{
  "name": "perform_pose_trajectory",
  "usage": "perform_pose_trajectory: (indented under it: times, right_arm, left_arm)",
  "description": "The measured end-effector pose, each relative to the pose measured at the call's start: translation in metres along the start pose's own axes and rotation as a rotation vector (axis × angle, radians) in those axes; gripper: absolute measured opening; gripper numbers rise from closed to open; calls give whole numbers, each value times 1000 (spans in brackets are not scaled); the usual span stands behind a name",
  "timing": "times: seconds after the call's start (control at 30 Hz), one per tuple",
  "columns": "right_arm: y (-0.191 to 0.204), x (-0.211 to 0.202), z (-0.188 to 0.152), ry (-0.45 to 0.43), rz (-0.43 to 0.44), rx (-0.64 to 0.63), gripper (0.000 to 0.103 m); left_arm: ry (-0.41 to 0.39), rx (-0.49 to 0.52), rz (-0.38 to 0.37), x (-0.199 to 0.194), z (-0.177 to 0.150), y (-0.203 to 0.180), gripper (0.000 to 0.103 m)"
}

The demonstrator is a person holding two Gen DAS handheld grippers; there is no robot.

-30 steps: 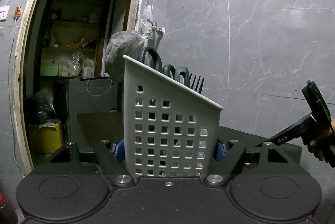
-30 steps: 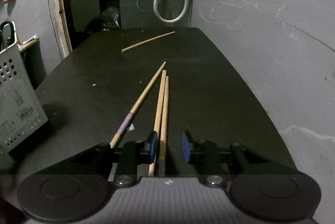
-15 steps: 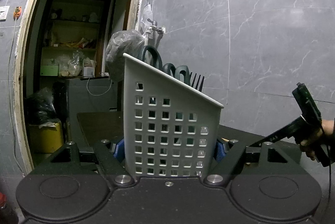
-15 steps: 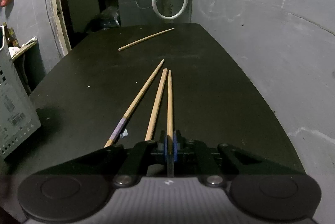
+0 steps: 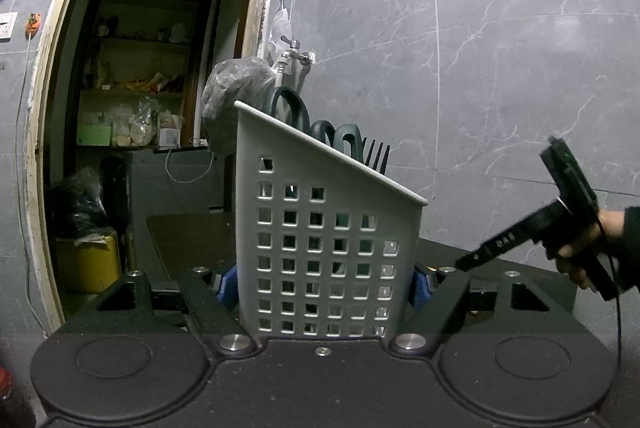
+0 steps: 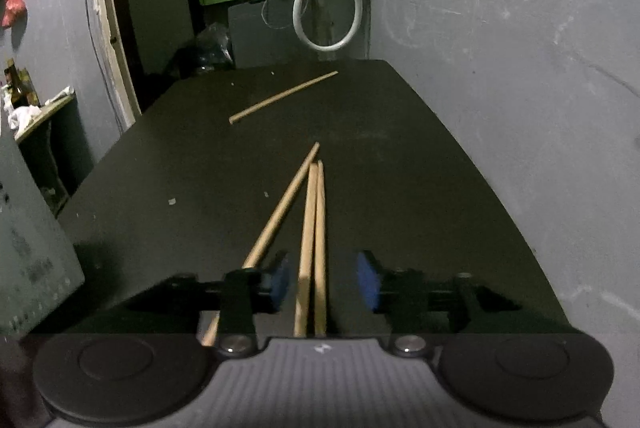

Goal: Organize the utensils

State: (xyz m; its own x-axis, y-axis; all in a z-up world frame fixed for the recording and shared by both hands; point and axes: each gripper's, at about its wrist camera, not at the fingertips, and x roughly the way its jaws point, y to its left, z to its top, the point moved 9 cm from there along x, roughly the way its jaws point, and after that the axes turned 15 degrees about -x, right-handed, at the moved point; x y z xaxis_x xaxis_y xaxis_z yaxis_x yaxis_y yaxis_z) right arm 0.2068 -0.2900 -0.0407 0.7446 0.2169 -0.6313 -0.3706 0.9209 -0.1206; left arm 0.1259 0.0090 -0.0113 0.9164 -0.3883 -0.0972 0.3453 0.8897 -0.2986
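Left gripper [image 5: 323,282] clamps the basket [image 5: 320,248], right gripper [image 6: 323,280] just reopened wide round two chopsticks [image 6: 313,228], unpinched; closing off-centre may catch only one & scatter them

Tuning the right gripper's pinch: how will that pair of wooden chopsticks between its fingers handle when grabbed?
The pair of chopsticks looks thin, straight wood: probably stiff and light. Their slim, possibly round shafts lie flat on the smooth black table, so they may roll or splay when nudged. The right gripper stands open around them, its jaws having just been opening; closing could catch only one.
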Motion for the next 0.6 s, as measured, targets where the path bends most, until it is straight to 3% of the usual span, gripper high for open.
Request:
perform_pose_trajectory:
  times: [0.4,0.43,0.47,0.5,0.6]
  right_arm:
    - [7,46,17,146,-7,-118,44]
    - [7,47,17,145,2,-112,41]
    - [7,48,18,143,12,-107,22]
    - [7,48,18,142,19,-102,15]
    - [5,50,19,147,14,-118,15]
  left_arm:
    - [-3,3,-4,2,-2,0,79]
    - [-2,1,-5,2,-2,0,79]
    - [-2,1,-6,3,-3,0,79]
    - [-2,1,-7,3,-3,0,79]
    - [-2,1,-7,3,-3,0,79]
